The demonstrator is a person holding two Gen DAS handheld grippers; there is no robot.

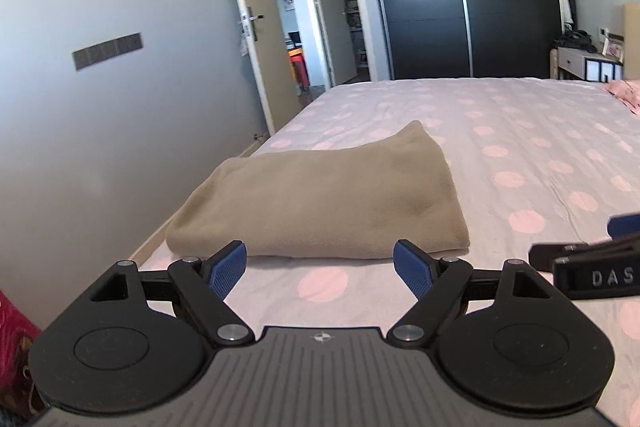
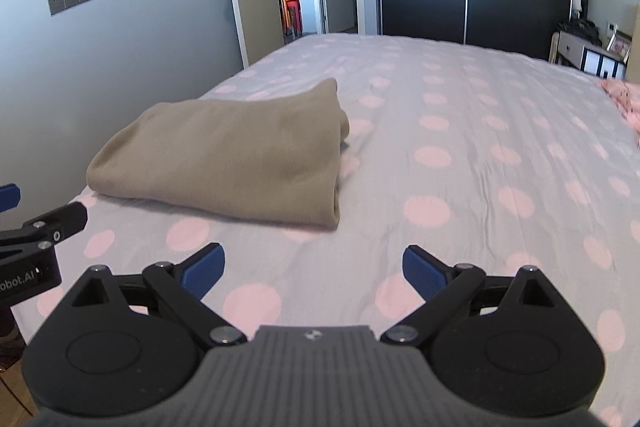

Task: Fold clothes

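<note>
- Bed [image 2: 480, 131] filling both views, under a grey cover with pink dots; its left edge running along the grey wall [image 1: 100, 107], its far end toward the dark wardrobe [image 1: 460, 7] and the open door [image 1: 248, 27].
- Folded tan garment [image 1: 316, 195] lying flat near the bed's left edge, toward the near end; long axis running away from the cameras, parallel to that edge; near hem rounded and thick, suggesting several layers.
- Key relation: garment straight ahead of the left tongs [image 1: 320, 271], near hem just beyond the blue pads [image 1: 228, 273]; ahead and off to the left of the right tongs [image 2: 314, 273], with bare cover between. Left hand judged the nearer; right one facing the garment's right-hand edge rather than its middle.
- Left tongs spread wide, nothing between the pads, clear of the cloth. Right tongs likewise spread wide and empty over the bare cover.
- Fold looking finished from here; a judgement only.
- Hard to tell: far left corner of the garment, raised into a peak and hiding whatever lies behind; layer count inside the fold; underside contact with the cover.
- Cut off: pink patterned fabric [image 2: 624, 99] at the bed's right edge, only a scrap visible; each pair of tongs seen only in part at the margin of the other's view.
</note>
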